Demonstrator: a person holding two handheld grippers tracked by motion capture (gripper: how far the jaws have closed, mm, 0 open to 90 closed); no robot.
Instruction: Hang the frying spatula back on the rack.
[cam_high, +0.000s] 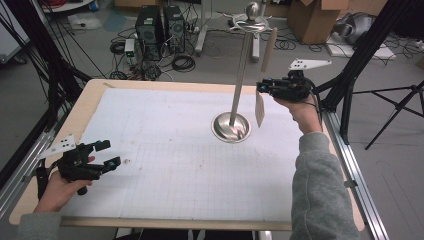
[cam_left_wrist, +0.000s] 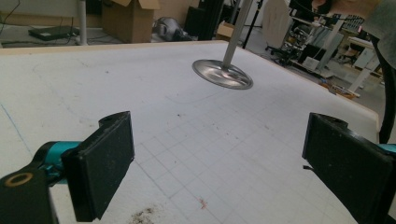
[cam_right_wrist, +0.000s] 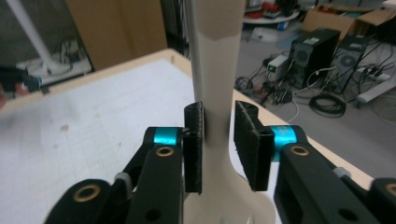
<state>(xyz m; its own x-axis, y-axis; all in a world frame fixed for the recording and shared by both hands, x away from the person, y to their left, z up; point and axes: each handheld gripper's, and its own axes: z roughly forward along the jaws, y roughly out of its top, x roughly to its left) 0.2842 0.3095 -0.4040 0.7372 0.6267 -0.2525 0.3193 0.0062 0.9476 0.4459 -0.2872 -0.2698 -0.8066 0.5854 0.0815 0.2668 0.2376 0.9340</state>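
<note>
High view: the right gripper (cam_high: 264, 87) holds a pale flat utensil (cam_high: 260, 107) upright, right of the metal stand (cam_high: 239, 82), long axis vertical. The left gripper (cam_high: 107, 154) rests near left.

Left gripper view: jaws spread wide, empty, the stand's base (cam_left_wrist: 222, 73) far ahead.

Right gripper view: jaws nearly closed around the utensil's neck (cam_right_wrist: 217, 107); one pad touches, the other shows a slight gap.

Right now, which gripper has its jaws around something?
The right gripper, jaws around the pale utensil by the stand; the left gripper is wide open, empty.

Metal stand (cam_high: 231, 125) right of table (cam_high: 85, 107) centre, spatula (cam_high: 259, 107) apparently hanging just beside its pole.
</note>
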